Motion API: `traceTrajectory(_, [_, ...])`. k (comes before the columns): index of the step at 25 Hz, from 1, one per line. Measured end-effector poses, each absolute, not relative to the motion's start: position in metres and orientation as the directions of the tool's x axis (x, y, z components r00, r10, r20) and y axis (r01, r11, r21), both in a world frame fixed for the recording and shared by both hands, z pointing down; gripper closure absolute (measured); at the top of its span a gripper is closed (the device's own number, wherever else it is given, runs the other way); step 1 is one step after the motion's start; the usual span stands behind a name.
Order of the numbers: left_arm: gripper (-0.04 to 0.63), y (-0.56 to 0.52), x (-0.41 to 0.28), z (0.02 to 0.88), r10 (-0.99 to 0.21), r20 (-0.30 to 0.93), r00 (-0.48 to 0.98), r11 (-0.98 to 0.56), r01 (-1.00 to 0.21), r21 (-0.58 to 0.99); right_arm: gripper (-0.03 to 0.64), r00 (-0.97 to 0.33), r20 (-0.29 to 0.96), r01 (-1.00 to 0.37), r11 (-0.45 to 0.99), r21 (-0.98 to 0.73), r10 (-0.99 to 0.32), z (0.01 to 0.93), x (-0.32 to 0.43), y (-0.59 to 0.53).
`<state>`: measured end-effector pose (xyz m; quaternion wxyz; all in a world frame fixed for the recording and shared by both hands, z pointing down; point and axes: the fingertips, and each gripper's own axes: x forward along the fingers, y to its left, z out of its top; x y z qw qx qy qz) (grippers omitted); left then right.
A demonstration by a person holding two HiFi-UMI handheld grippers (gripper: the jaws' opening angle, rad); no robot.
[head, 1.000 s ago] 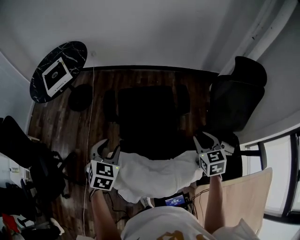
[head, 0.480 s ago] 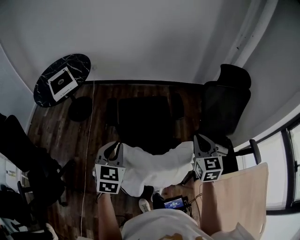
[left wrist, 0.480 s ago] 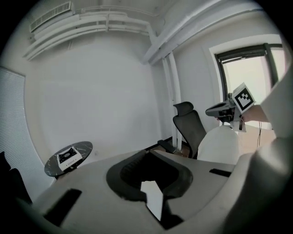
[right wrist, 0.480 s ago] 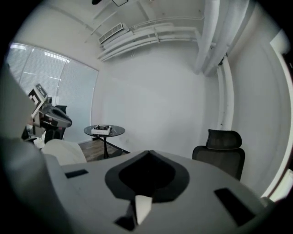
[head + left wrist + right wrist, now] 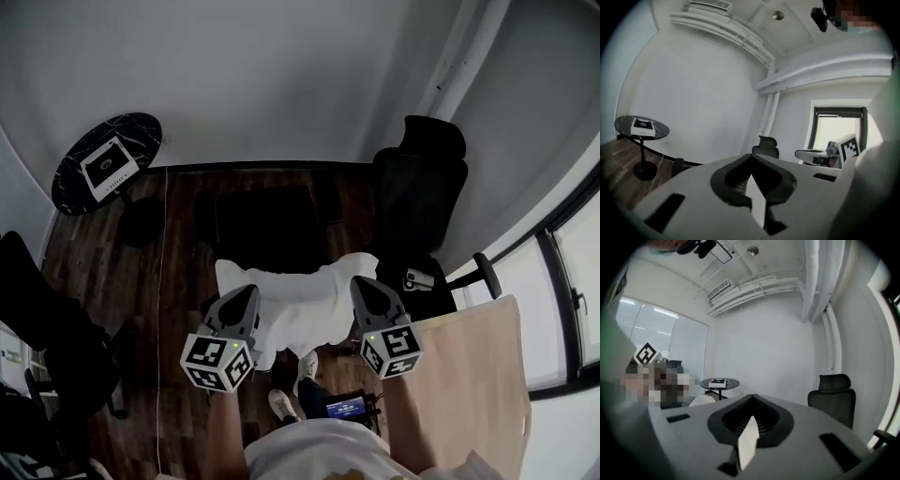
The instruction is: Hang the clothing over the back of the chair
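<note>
**A:** Largest first?

**B:** Dark wood floor. A black chair stands mid-floor, and a black office chair stands to its right by the wall.

**A:** The clothing?

**B:** The white clothing is off the floor, stretched between both grippers. From the head view it overlaps the chair's near edge. It is not draped over either chair's back. Whether it touches the chair, I cannot tell.

**A:** Left jaws?

**B:** The left gripper has just been closing its jaws. They are now clenched, pinching a thin white fold of the clothing at its left end.

**A:** Right jaws?

**B:** The right gripper is clamped tight on a white sliver at the clothing's right end.

**A:** Anything hard to read?

**B:** The chair is one black mass, so seat and back cannot be told apart. The clothing's near edge is partly hidden behind the grippers. A round table sits small at the floor's far-left corner, and the print on the flat white item on it is unreadable.
</note>
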<state>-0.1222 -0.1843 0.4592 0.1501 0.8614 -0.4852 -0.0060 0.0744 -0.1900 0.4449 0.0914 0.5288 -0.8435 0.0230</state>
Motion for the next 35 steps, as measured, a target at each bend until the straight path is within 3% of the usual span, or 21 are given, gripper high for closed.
traceTrajectory(9, [0.575, -0.15, -0.11, 0.46, -0.876, 0.196, 0.442, -0.43, -0.897, 0.1, 0.606, -0.365, 0.088, -0.929, 0.369, 0.038, -0.927, 0.429, 0.09, -0.138])
traceTrajectory(21, [0.575, -0.055, -0.059, 0.442, -0.897, 0.139, 0.42, -0.409, -0.907, 0.107, 0.606, -0.4, 0.077, -0.916, 0.401, 0.008, -0.913, 0.43, 0.123, -0.059])
traceTrajectory(25, [0.575, -0.027, -0.056, 0.442, -0.898, 0.104, 0.428, -0.401, -0.892, 0.208, 0.606, -0.416, 0.092, -0.909, 0.418, -0.001, -0.905, 0.438, 0.121, -0.036])
traceTrajectory(35, [0.575, -0.003, -0.075, 0.443, -0.926, 0.12, 0.359, -0.345, -0.93, 0.123, 0.606, -0.448, 0.079, -0.892, 0.452, 0.031, -0.89, 0.43, 0.11, -0.017])
